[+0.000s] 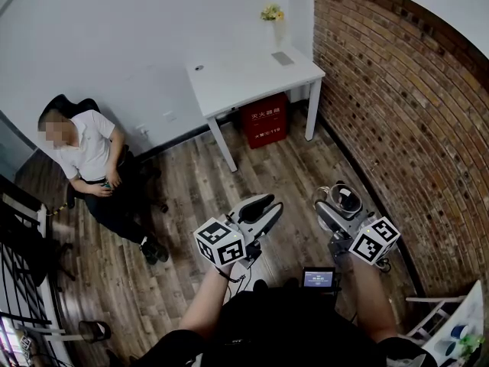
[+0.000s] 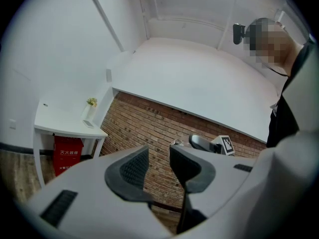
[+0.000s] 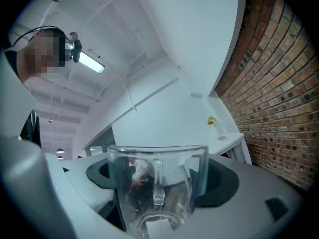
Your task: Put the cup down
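Seemingly mid-carry, the right gripper [image 3: 158, 173] holds the glass cup [image 3: 156, 190] clenched between its jaws, the left gripper [image 2: 158, 169] gapes released and empty; next, reach the tabletop [image 1: 244, 75] well ahead.

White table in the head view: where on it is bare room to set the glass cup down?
The white table is bare across its middle and front edge, between the small dark spot at the left and the grey flat item. Its back right corner is more crowded: the flower vase stands there. The right hand-held gripper holds the cup.
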Demonstrator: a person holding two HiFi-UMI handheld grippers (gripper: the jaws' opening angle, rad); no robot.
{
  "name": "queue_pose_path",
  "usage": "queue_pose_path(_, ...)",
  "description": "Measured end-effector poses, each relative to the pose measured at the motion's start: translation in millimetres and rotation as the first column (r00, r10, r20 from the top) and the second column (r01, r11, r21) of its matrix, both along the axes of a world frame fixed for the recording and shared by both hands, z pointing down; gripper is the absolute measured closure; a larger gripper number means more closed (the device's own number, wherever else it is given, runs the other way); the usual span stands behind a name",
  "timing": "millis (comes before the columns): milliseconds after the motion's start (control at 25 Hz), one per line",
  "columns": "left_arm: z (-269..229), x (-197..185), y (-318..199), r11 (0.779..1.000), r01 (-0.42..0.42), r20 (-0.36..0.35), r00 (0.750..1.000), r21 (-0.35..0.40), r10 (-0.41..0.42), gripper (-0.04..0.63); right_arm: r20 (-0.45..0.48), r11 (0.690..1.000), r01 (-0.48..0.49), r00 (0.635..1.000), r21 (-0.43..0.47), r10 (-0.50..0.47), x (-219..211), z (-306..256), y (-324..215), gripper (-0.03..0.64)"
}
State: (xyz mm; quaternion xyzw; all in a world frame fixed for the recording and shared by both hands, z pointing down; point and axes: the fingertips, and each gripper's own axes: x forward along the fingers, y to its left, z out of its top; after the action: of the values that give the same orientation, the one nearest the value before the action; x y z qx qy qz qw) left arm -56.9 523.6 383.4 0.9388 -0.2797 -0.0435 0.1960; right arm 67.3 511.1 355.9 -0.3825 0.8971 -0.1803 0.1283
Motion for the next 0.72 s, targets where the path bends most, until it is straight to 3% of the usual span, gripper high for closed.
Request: queue_pose_path(720, 10, 55, -29, 1.0, 0.026, 0.042, 0.999, -0.012, -0.025, 0.459, 0.035, 0.999, -0.002, 0.999, -0.037, 0.003, 70, 23, -29, 0.187)
